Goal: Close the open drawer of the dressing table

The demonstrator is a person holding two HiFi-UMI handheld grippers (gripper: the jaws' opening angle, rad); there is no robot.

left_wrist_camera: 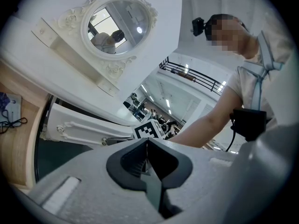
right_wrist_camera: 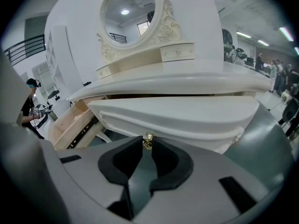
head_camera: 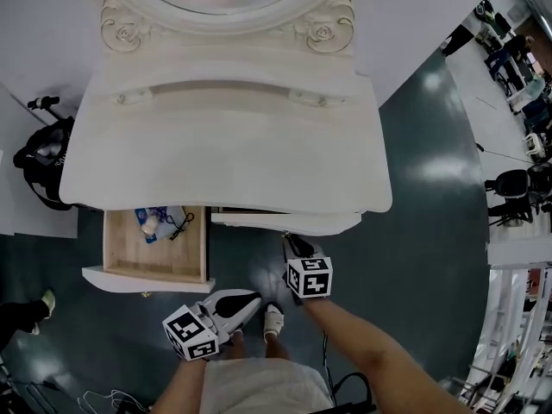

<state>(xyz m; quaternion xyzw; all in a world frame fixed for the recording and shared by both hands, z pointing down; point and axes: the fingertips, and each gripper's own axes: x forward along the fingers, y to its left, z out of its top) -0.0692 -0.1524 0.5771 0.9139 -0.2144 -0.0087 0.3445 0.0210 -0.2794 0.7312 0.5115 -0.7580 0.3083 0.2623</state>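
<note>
So, right gripper [right_wrist_camera: 148, 144] first: its jaws are pinched onto the little brass knob [right_wrist_camera: 148, 137] on the front of the middle drawer [right_wrist_camera: 182, 115], bottom centre of the right gripper view. In the head view that drawer sits just below the middle of the frame and pokes out only slightly from under the edge of the dressing table [head_camera: 224, 158]. The left gripper [left_wrist_camera: 147, 146] has its jaws pressed together on nothing. It's parked low near the person's body and isn't involved.

Further out, at the lower left of the head view, a side drawer [head_camera: 147, 278] is pulled way out, with a blue packet [head_camera: 153, 221] and some small bits at the back of it.

My read is that the step in hand is shoving the middle drawer home by its knob, and it's nearly there. The next move wants a straight push toward the table, square to the front so it doesn't jam, then a release. The side drawer looks like the bigger job, and I can't say which one the task really means.
</note>
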